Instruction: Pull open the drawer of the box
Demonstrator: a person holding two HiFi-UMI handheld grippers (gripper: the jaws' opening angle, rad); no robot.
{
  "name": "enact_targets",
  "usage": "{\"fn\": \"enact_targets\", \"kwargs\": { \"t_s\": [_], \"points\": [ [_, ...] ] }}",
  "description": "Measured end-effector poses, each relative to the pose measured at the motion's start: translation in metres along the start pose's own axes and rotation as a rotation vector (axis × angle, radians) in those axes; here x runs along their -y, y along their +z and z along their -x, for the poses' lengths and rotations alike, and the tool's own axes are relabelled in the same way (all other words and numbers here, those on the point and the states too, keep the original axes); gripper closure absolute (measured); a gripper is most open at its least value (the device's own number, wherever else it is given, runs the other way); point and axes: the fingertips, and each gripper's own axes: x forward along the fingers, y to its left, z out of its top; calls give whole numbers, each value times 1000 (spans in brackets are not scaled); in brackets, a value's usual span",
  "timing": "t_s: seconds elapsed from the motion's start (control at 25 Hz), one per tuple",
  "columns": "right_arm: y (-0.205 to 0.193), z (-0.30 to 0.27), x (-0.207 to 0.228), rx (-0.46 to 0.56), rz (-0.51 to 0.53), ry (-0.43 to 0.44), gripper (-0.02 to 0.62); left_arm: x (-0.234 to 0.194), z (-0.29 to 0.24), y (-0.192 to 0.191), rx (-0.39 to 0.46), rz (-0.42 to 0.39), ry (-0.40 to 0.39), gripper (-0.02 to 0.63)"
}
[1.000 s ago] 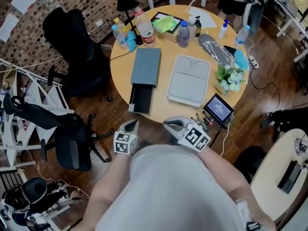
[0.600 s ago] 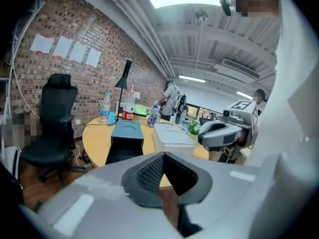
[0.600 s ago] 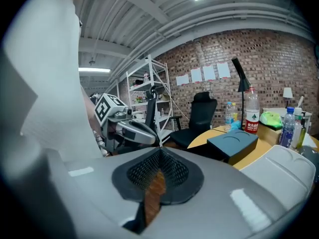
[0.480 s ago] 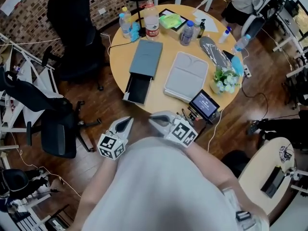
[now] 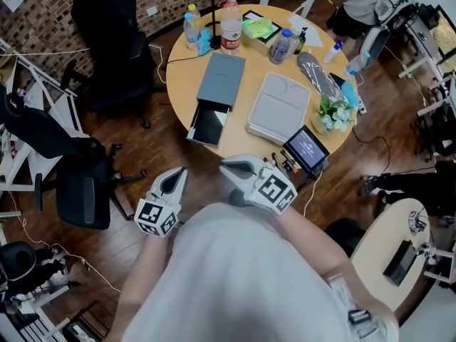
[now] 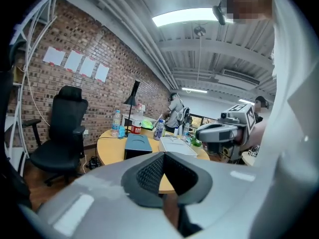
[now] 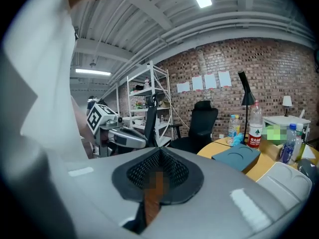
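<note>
The flat grey-blue box [image 5: 221,79] lies on the left half of the round pale wooden desk [image 5: 182,84], and its dark open-topped drawer [image 5: 209,125] stands pulled out of the box's near end, reaching to the near rim of the desk. Neither claw touches it.

The left claw [image 5: 176,179] is clenched with nothing in it: in the left gripper view its 2 black ribbed pads [image 6: 149,171] meet at the tip. It hangs over the brown wooden floor [image 5: 164,155], near the person's body and well apart from the desk.

The right claw [image 5: 231,168] is clenched and empty too, its pads meeting with only a thin slit between them in the right gripper view. It sits just right of the left claw, short of the desk's near edge.

To the right of the box lies a pale grey rectangular tray [image 5: 279,107]. A small black screen [image 5: 306,148] sits at the near right rim. Several clear plastic bottles [image 5: 230,26] stand along the far side. A black office chair [image 5: 107,41] stands left of the desk
</note>
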Motion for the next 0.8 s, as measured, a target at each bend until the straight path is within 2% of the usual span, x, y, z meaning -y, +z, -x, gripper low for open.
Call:
{"fn": "enact_targets", "kwargs": {
  "t_s": [0.2,0.4,0.52,0.8],
  "points": [
    [6,-6,-11,12,-23,-9,589,-3,9,4,14,1,-11,601],
    [-7,-11,-27,-20,-36,-9,589,0,19,-3,6,9,-28,601],
    [-11,-13,-40,-11,-67,-7,589,4,27,-12,-11,10,-44,601],
    [-8,-24,-68,7,-65,-24,589,5,55,-35,-61,30,-54,601]
  ]
}}
